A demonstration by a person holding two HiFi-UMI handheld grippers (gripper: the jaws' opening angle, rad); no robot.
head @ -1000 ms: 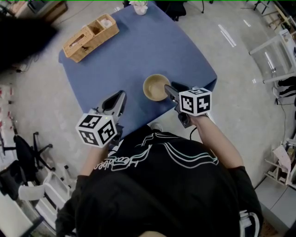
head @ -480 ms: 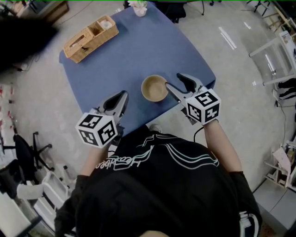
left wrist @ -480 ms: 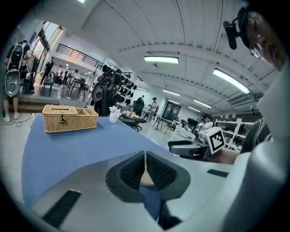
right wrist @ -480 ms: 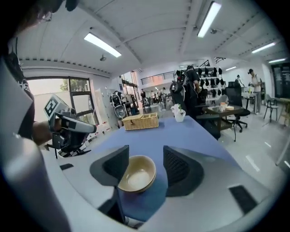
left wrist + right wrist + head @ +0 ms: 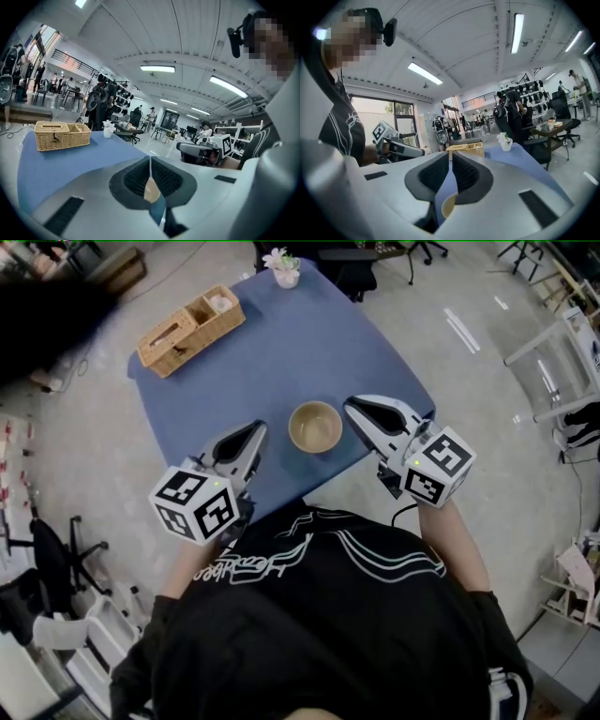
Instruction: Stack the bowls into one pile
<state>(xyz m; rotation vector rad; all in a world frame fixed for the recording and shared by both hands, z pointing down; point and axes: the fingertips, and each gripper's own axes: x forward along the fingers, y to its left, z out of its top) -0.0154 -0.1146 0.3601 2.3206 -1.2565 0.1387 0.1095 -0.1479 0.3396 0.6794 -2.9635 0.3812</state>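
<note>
Judging by its looks, the bowl should handle as a stiff, fairly light shell with a smooth, possibly slick wall. If it is ceramic, a knock on the rim could chip it. The sensible hold is on the rim, one finger inside the wall and one outside, on the side nearest whichever gripper goes in, with a straight lift so that anything nested inside does not slide. It is round, tan and matt, paler along the lip and darker in the hollow, and it stands upright and open on the blue counter, toward the 6 o'clock edge. From above only one rim shows, so I cannot tell whether this is a single bowl or several already nested; no second bowl shows apart from it. The left gripper hangs at the bowl's 9 o'clock, near but not touching, its fingers pressed together on nothing. The right gripper hangs at the bowl's 2 o'clock, also apart from it; its fingers have just been closing and now meet with nothing between them. A wicker basket sits at 10 o'clock and a small flower vase at 12 o'clock, both well apart from the bowl.
</note>
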